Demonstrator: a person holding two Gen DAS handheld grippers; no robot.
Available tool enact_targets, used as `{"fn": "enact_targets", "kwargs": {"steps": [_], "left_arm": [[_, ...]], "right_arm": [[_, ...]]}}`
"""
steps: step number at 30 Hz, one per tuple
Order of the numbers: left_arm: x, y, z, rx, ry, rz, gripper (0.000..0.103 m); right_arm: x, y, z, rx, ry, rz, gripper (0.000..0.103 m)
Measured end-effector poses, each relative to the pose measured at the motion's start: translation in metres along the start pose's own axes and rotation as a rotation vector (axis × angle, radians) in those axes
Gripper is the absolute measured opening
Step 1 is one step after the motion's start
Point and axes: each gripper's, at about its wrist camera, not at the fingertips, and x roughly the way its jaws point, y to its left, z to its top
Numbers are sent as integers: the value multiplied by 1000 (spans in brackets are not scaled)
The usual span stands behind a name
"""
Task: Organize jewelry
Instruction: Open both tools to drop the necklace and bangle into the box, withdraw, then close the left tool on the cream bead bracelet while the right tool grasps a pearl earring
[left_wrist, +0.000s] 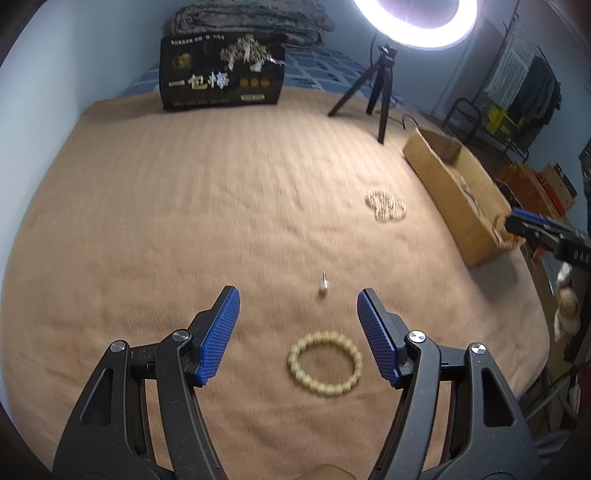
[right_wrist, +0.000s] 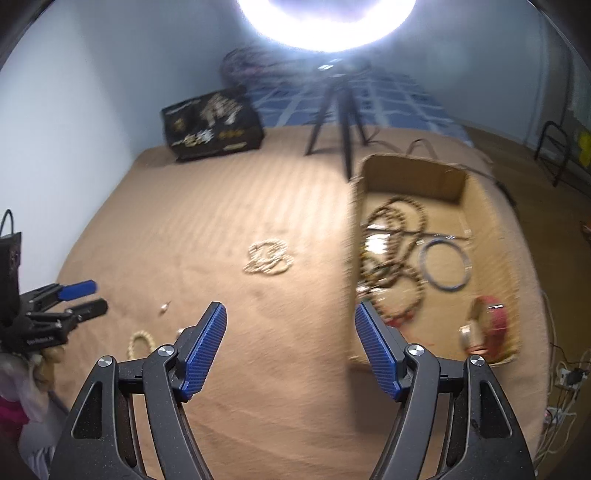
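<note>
A pale beaded bracelet (left_wrist: 325, 363) lies on the tan bedcover just below and between the fingers of my open, empty left gripper (left_wrist: 297, 299). A small pearl earring (left_wrist: 324, 285) lies just ahead of it. A heap of pearl strands (left_wrist: 385, 205) lies farther right, near the cardboard box (left_wrist: 454, 184). My right gripper (right_wrist: 290, 314) is open and empty, hovering over the cover beside the box's left wall (right_wrist: 354, 236). The box holds dark bead necklaces (right_wrist: 395, 236), a blue bangle (right_wrist: 445, 264) and a red band (right_wrist: 495, 325). The bracelet (right_wrist: 140, 341), earring (right_wrist: 165, 306) and pearl heap (right_wrist: 267, 256) also show there.
A black printed bag (left_wrist: 221, 72) stands at the back. A black tripod (left_wrist: 376, 88) with a ring light (left_wrist: 417, 22) stands behind the box. The wall is on the left; the bed edge, cables and furniture lie to the right.
</note>
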Motion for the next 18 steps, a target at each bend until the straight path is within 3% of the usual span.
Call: {"fn": "enact_targets", "kwargs": {"steps": [1,9,12,18], "left_arm": [[2,0,-5,5,11,-9,59],[20,-1,-34,26,65,-34,41],[27,3,-38,23,78,-32,37],[41,2,-46,54,105,-9,31]], "right_arm": [[2,5,-2,-12,2,11,72],[26,47,-16,-116,38,108,71],[36,61,-21,-156,63,127,60],[57,82,-29,-209,100,152,51]]}}
